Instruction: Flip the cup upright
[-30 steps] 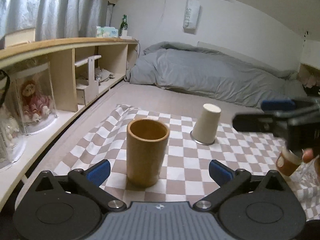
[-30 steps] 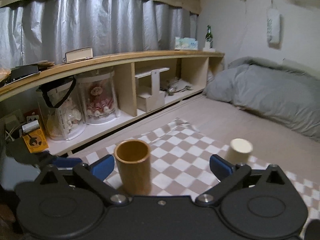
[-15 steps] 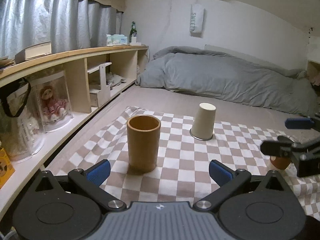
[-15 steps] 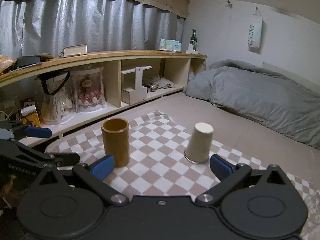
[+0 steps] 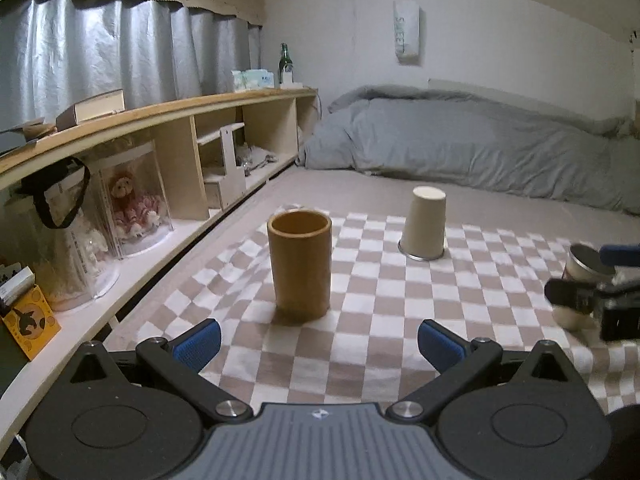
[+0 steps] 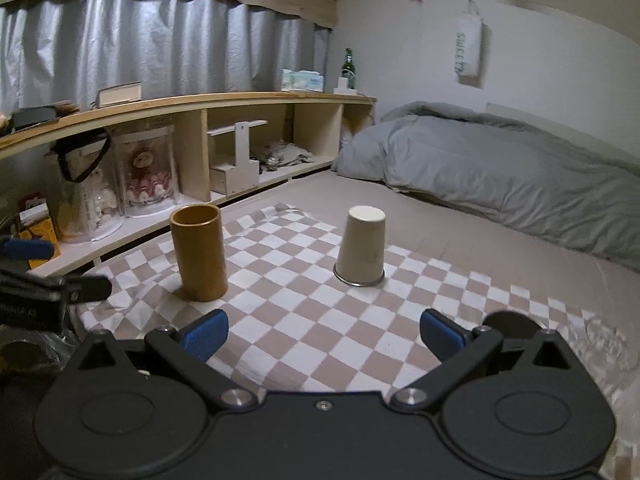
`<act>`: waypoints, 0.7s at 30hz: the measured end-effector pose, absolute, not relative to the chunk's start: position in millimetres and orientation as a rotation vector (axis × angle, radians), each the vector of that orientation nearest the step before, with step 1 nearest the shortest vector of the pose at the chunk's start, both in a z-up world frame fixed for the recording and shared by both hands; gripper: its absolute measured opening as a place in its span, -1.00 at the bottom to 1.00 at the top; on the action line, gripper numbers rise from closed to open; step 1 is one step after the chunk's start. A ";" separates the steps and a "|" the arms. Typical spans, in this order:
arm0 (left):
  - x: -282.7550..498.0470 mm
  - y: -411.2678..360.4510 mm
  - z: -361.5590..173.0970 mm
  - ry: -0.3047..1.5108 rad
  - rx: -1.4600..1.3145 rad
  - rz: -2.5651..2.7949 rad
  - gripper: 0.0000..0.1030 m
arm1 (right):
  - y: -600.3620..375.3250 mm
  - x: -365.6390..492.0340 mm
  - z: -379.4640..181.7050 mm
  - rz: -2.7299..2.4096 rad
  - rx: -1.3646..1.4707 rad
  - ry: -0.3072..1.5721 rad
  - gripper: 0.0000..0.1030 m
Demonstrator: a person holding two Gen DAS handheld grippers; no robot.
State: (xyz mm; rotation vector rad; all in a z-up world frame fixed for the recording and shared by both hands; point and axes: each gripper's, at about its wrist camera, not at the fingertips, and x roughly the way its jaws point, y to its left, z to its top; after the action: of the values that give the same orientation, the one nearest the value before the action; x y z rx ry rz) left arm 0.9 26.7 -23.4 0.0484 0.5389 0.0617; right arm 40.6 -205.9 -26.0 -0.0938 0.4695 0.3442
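Both grippers pulled back, cream cup (image 6: 361,246) inverted

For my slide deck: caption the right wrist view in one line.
Open right gripper faces an upside-down cream cup and an upright wooden cup on a checkered cloth.

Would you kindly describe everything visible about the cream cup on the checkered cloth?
The cream cup stands upside down, its closed base on top and its mouth down on the checkered cloth. It is a plain, matte, tapered cup, wider at the bottom, with a thin metallic-looking rim at the cloth. It stands apart from the brown wooden cup, and neither gripper touches it.
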 end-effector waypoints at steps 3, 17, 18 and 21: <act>-2.0 27.4 -24.6 0.533 0.042 0.086 1.00 | -208.4 40.0 -26.6 0.336 -0.076 0.464 1.00; -4.2 26.5 -25.8 0.527 0.042 0.122 1.00 | -201.8 40.4 -28.9 0.300 -0.108 0.477 1.00; -4.3 27.0 -25.8 0.528 0.039 0.123 1.00 | -201.9 40.6 -29.1 0.299 -0.106 0.477 1.00; -4.5 27.0 -26.1 0.529 0.033 0.123 1.00 | -201.8 40.4 -29.3 0.299 -0.105 0.477 1.00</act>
State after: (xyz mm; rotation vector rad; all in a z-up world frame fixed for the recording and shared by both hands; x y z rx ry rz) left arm -4.5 27.0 -26.1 0.0332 0.5291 0.1226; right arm 40.4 -201.8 -29.3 -0.1048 0.4772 0.2990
